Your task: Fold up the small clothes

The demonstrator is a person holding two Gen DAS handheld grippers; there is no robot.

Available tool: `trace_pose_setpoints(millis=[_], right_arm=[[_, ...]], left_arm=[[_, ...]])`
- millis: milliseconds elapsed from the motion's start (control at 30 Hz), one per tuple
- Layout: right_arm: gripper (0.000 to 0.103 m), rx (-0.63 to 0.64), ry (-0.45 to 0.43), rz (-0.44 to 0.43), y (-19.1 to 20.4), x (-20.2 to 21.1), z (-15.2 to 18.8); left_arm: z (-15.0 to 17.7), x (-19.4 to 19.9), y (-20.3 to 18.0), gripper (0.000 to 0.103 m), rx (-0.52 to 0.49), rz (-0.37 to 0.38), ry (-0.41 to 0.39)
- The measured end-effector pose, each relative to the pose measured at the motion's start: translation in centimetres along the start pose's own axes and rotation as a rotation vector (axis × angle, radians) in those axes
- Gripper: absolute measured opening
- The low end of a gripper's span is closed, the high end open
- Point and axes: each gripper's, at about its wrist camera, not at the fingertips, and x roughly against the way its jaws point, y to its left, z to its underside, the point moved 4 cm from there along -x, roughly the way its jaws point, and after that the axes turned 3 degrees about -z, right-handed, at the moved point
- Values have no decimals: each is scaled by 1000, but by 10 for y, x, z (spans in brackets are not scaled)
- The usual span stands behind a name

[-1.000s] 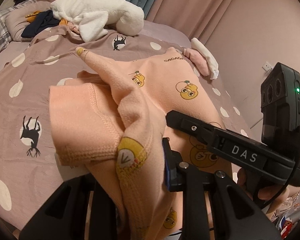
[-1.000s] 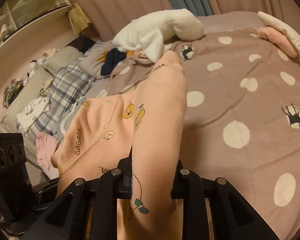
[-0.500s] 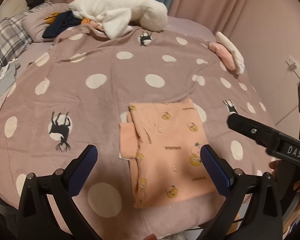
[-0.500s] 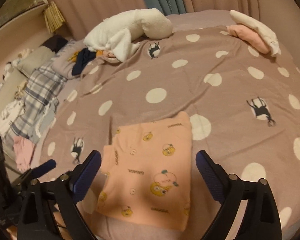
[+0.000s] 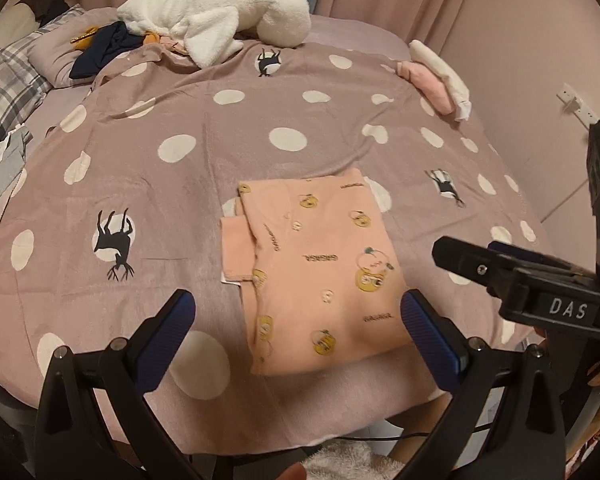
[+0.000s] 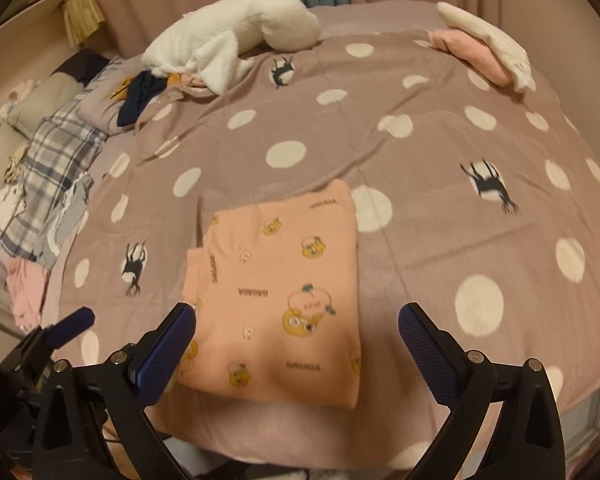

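We hold both tools above the near edge of the bed. The left gripper has its blue-padded fingers spread wide, nothing between them; the right gripper is likewise spread and empty, and it shows in the left view as a black body off to that tool's right.

The peach garment lies folded into a flat rectangle on the polka-dot blanket, just ahead of both tools and between the finger lines in each view. From the left tool, a narrower folded layer sticks out on the garment's left side. From the right tool, the garment sits slightly left of centre, its near left corner close by the left finger (touching or not, we cannot tell).

Farther ahead, well apart from the garment: a white plush blanket heaped at the far end, a dark navy garment beside it to the left, and a pink-and-white folded pile at the far right edge. Plaid bedding lies off to the left of the right tool.
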Motion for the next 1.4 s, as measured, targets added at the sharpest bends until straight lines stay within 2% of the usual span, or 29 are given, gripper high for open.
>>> trace_pose_setpoints(millis=[267,400,567,800,967,1133,1300,1400], right_arm=[[101,-31,1,24,-2,13,26],[101,-57,-44,30,-2,14,39],[101,-82,-103,-43,-1,18,51],[101,-153,-96,-29,-12,16,66],[101,-191,-91,18,-25,17,72],[101,-216,-127,62,-30,19,76],[101,-194,-129,82,-26,18,79],[101,-181,-134,96,-24,19,82]], left_arm=[[27,18,-15,103,-4,-7,-61],[34,24,-17,103,-28,-54,-93],[40,26,-14,103,-41,-81,-144],[48,13,-7,103,-14,-44,-83],[46,22,2,103,11,-66,-101],[47,29,11,103,42,-71,-113],[49,35,15,103,22,-109,-128],[49,39,19,103,36,-98,-137]])
